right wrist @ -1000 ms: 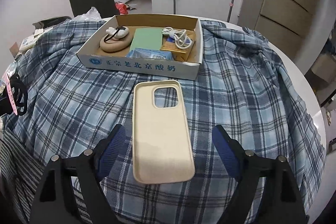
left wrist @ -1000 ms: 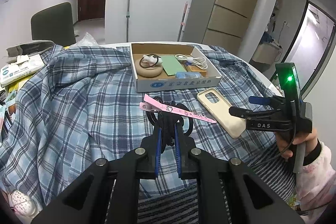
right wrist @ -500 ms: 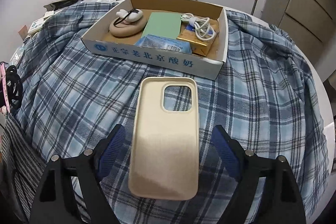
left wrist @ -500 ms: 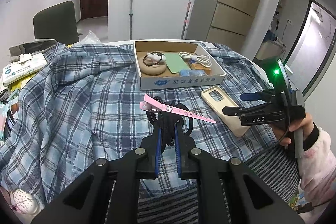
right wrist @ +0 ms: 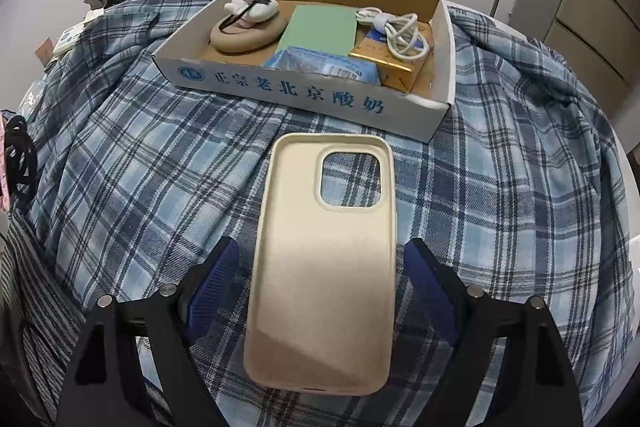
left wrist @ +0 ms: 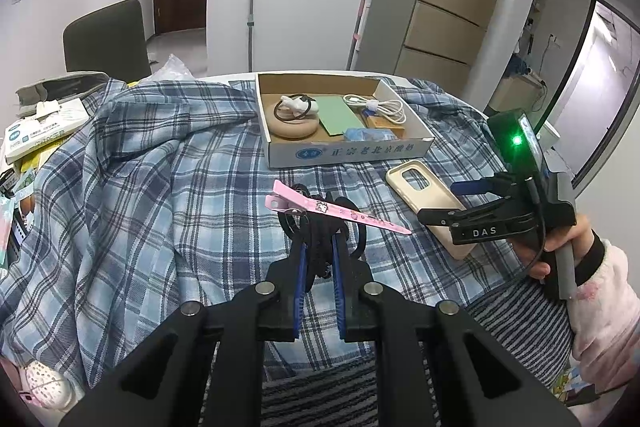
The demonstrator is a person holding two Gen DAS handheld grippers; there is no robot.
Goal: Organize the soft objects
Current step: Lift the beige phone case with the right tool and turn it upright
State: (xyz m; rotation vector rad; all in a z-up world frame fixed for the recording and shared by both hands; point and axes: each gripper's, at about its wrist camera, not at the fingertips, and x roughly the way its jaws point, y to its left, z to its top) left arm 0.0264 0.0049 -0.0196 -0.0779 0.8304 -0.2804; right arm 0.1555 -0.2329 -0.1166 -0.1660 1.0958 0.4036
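we see a blue and white plaid cloth (right wrist: 520,187) spread over the round table, rumpled into folds on the far left. on it, toward the far side, sits a shallow white cardboard box with blue printed characters (right wrist: 304,95), holding a beige round pad (right wrist: 244,37) with a black loop lying on it, a flat green card (right wrist: 320,27), a blue packet (right wrist: 320,65), a gold packet (right wrist: 384,61) and a coiled white cable (right wrist: 396,27). just in front of the box a cream soft phone case (right wrist: 324,267) lies flat on the cloth, camera cut-out toward the box. our right gripper (right wrist: 320,291) hangs over the case's near end with its blue pads (right wrist: 430,287) spread wide on either side of it, not pressing it. in the left wrist view our left gripper (left wrist: 318,255) is pressed together, pinching a bunch of black hair ties (left wrist: 320,231) above the cloth; a pink hair clip with small printed figures (left wrist: 336,211) hangs on the bunch. a hand (left wrist: 560,243) in a pale pink fuzzy sleeve grips the right tool's handle.
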